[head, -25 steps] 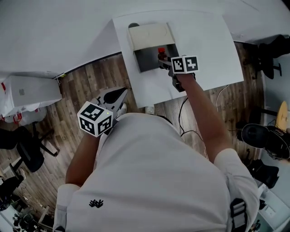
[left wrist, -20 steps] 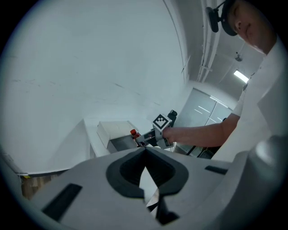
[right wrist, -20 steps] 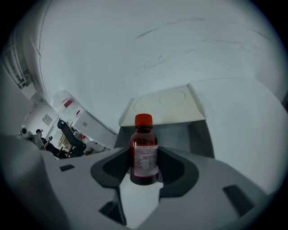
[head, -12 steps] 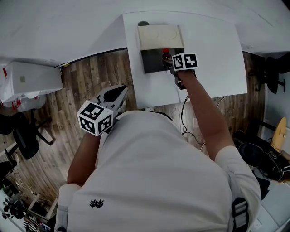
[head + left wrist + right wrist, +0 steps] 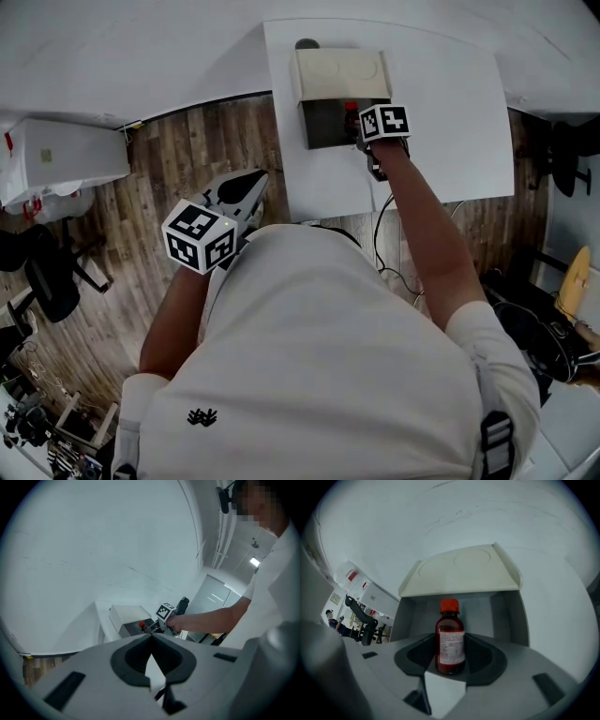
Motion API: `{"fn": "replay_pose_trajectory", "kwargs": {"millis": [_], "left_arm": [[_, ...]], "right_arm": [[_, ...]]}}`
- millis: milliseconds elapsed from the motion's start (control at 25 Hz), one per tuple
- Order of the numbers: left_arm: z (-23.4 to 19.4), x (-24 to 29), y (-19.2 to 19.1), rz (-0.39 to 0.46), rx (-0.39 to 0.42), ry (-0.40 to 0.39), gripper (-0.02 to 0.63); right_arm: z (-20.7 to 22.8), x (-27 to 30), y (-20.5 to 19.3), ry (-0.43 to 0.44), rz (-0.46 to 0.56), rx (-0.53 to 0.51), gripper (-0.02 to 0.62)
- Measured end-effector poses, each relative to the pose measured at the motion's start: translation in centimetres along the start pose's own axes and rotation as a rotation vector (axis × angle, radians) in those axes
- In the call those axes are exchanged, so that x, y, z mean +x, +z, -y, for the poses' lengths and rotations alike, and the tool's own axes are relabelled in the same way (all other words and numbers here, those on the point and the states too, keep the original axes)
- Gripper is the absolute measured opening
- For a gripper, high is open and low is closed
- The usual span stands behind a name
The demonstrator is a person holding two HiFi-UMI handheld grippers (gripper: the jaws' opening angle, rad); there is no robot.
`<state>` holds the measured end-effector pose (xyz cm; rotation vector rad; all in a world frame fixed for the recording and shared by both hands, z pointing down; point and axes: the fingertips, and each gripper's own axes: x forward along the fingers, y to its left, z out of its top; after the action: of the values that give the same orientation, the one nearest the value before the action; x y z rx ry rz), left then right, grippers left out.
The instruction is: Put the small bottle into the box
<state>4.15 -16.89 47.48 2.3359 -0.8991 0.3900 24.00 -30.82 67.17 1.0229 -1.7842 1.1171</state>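
Open lid [image 5: 459, 571] behind bottle [image 5: 450, 639] (upright, red-capped).

The right claw [image 5: 357, 126] has carried the small bottle [image 5: 450, 641] slightly deeper into the box [image 5: 339, 73].

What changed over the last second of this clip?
The right claw, shut on the small bottle, moved forward and carried the upright bottle further into the open box. Nothing was let go. The left claw stayed shut at the person's side, and the box stayed in place on the table.
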Motion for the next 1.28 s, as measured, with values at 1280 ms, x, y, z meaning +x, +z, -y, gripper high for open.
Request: {"fn": "replay_pose_trajectory", "kwargs": {"millis": [1280], "left_arm": [[-0.6, -1.0, 0.0, 0.020, -0.006, -0.029, 0.005]], "right_arm": [[0.4, 0.5, -0.5, -0.055, -0.082, -0.015, 0.236]]}}
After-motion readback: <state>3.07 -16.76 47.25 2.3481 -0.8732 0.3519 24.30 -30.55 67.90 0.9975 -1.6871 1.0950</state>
